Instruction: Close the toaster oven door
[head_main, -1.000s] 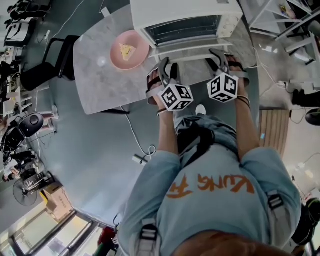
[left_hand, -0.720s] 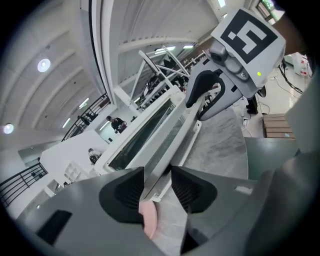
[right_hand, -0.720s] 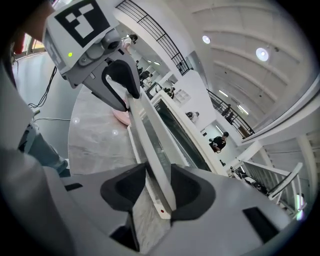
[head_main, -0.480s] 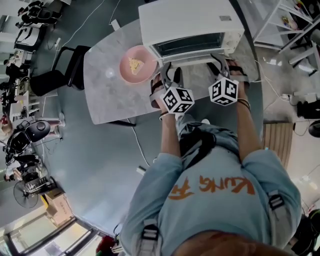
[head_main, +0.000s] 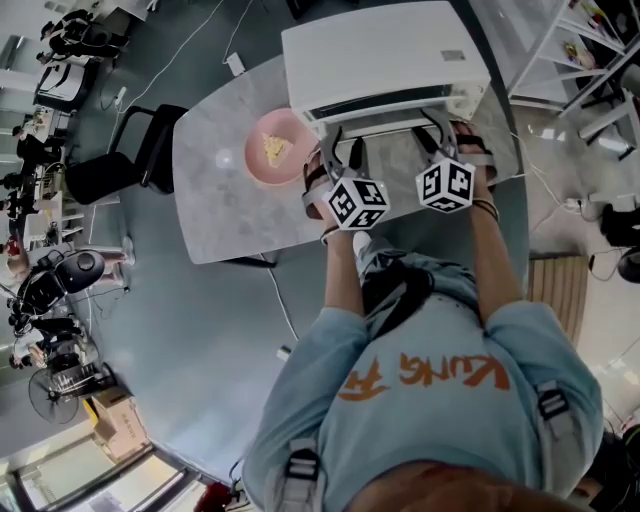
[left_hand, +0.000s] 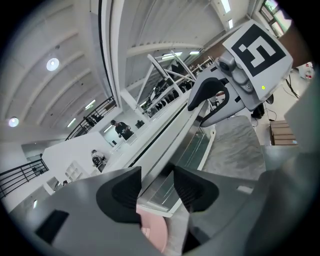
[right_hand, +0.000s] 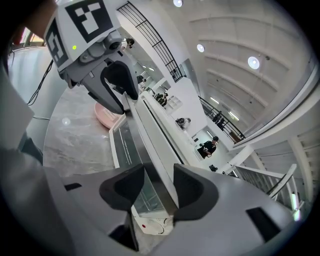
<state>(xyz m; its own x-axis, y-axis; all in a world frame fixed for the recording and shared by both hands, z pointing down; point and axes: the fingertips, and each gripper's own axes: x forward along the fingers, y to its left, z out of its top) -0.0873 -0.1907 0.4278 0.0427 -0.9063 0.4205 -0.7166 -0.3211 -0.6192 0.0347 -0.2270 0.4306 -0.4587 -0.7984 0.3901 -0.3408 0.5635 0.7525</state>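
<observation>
The white toaster oven (head_main: 385, 50) stands at the far edge of the marble table (head_main: 230, 205). Its glass door (head_main: 390, 108) is tipped up, almost against the oven front. My left gripper (head_main: 336, 148) and right gripper (head_main: 441, 122) sit at the door's top edge, left and right. In the left gripper view the door's white handle bar (left_hand: 165, 150) runs between the jaws of the left gripper (left_hand: 155, 187), which are opening, with a gap beside it. In the right gripper view the same bar (right_hand: 152, 135) passes between the right gripper's (right_hand: 159, 189) jaws, which are also opening.
A pink plate (head_main: 280, 148) with a slice of food lies left of the oven, close to my left gripper. A black chair (head_main: 120, 160) stands at the table's left. Shelving (head_main: 585, 40) is at the right, and cables run over the floor.
The door has swung up from half open to nearly shut. Both grippers rose with it toward the oven front, and their jaws have spread a little.
</observation>
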